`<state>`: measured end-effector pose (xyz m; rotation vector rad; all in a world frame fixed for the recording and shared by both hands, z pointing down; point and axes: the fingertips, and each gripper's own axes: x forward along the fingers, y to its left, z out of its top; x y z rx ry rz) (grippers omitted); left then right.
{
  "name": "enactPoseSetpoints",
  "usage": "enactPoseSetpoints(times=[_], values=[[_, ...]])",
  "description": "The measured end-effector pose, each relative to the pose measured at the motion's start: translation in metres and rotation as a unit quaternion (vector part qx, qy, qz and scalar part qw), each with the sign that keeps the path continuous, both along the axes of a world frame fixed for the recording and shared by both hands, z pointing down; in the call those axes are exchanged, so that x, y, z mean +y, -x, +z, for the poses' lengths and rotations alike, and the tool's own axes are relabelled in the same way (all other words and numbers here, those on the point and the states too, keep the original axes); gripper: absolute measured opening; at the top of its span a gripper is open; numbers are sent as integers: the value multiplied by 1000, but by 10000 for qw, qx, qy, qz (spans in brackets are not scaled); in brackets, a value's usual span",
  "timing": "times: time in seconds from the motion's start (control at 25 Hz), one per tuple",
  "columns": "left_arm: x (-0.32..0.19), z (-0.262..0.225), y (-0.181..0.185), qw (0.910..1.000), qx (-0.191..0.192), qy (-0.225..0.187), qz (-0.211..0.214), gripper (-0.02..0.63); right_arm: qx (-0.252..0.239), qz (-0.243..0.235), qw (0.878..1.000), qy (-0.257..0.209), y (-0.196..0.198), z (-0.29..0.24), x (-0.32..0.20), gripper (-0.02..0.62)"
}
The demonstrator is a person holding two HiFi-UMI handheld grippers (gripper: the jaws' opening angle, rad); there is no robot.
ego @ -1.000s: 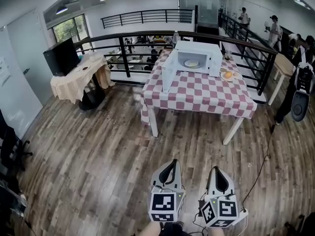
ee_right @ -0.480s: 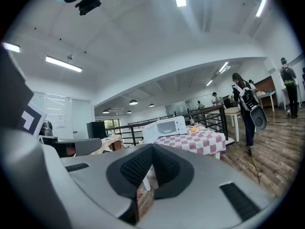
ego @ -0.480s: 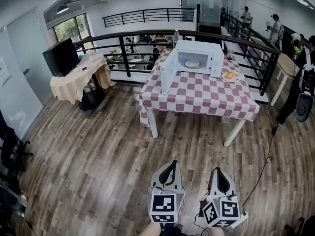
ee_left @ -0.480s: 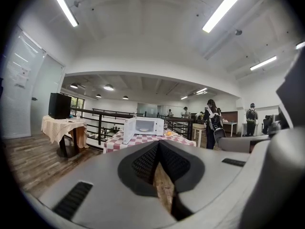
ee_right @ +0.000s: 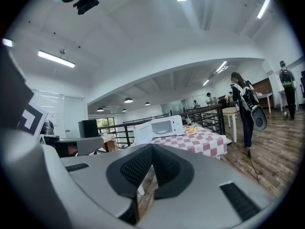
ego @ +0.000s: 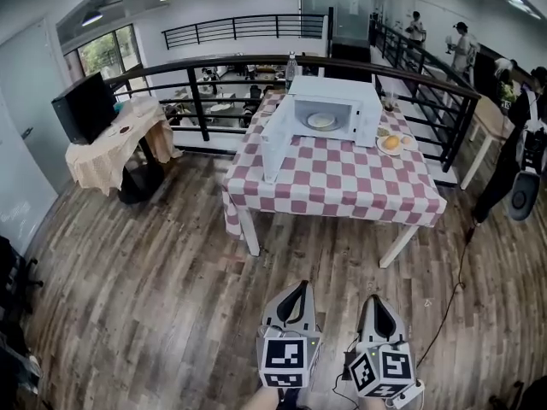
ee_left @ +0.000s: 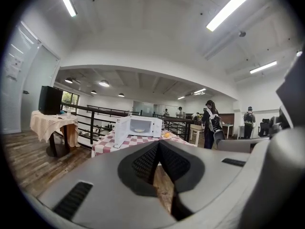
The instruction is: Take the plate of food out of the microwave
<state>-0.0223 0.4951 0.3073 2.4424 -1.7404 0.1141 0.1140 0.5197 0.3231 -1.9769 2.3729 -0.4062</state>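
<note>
Now we hold the left gripper (ego: 301, 285) and right gripper (ego: 376, 299) side by side over the wood floor (ego: 154, 297), jaws pressed together and empty. Well ahead, the plate of food (ego: 321, 120) sits inside the open microwave (ego: 335, 89) on the checked table (ego: 342, 186).

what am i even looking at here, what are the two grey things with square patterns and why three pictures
There is no robot: a person carries a hand-held gripper in each hand. The head view comes from a camera on the person's head, looking down. The left hand-held gripper and right hand-held gripper show at its bottom, and the patterned cubes are part of them. The other two pictures come from cameras riding on each gripper, looking along its jaws. Both are shut and hold nothing. Ahead stands a table with a checked cloth. On it is a microwave, door open, with a plate inside. A second plate with orange food sits beside it.
</note>
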Motion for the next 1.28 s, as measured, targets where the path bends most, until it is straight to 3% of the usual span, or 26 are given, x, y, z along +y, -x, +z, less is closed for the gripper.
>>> enactPoseSetpoints(times=[0.48,0.84,1.28], values=[[-104,-6,30,9996,139,-50,243,12,-22,212,9998,-21,36,-4,-106,-9],[-140,3,59,9991,376,114,136,11,3,217,9998,51,55,0,-137,-9],[-168,1,63,9992,388,1,81,11,-120,283,9994,147,46,3,-173,-9]])
